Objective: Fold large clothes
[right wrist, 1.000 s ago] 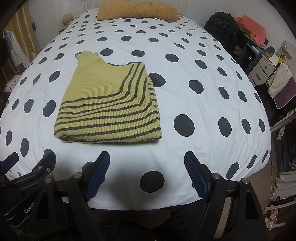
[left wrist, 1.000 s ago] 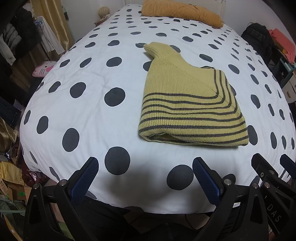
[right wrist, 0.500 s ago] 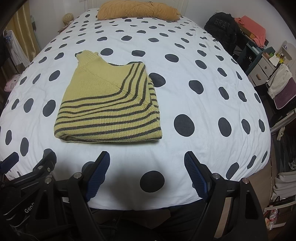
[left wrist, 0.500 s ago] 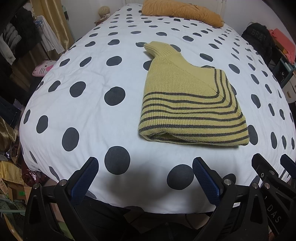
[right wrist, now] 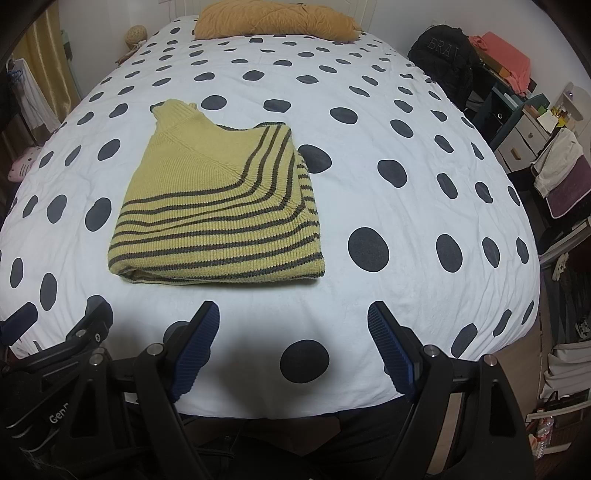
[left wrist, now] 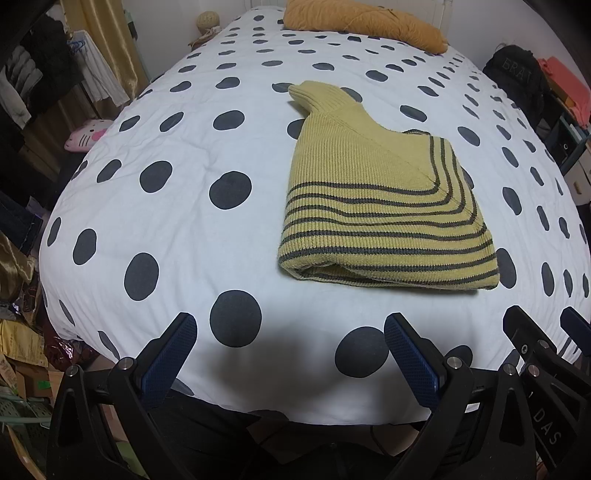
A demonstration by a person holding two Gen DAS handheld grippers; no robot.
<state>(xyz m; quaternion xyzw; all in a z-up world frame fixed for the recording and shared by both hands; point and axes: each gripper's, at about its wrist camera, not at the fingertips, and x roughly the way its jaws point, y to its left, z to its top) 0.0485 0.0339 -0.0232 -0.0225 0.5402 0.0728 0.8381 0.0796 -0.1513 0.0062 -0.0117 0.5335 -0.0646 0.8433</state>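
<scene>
A yellow knit sweater with grey stripes (left wrist: 376,206) (right wrist: 218,218) lies folded into a compact rectangle on the white bed cover with dark dots (left wrist: 177,206) (right wrist: 406,229), its collar pointing to the far end. My left gripper (left wrist: 290,332) hangs open over the near edge of the bed, to the near left of the sweater, with nothing between its blue pads. My right gripper (right wrist: 291,325) is open too, near the same edge and to the near right of the sweater, holding nothing. Each gripper shows at the bottom corner of the other's view.
An orange-brown pillow (left wrist: 364,22) (right wrist: 275,18) lies at the head of the bed. A pink plush toy (left wrist: 86,134) and hanging clothes (left wrist: 33,81) sit off the left side. A black backpack (right wrist: 441,59), shelves and drawers (right wrist: 528,122) stand on the right.
</scene>
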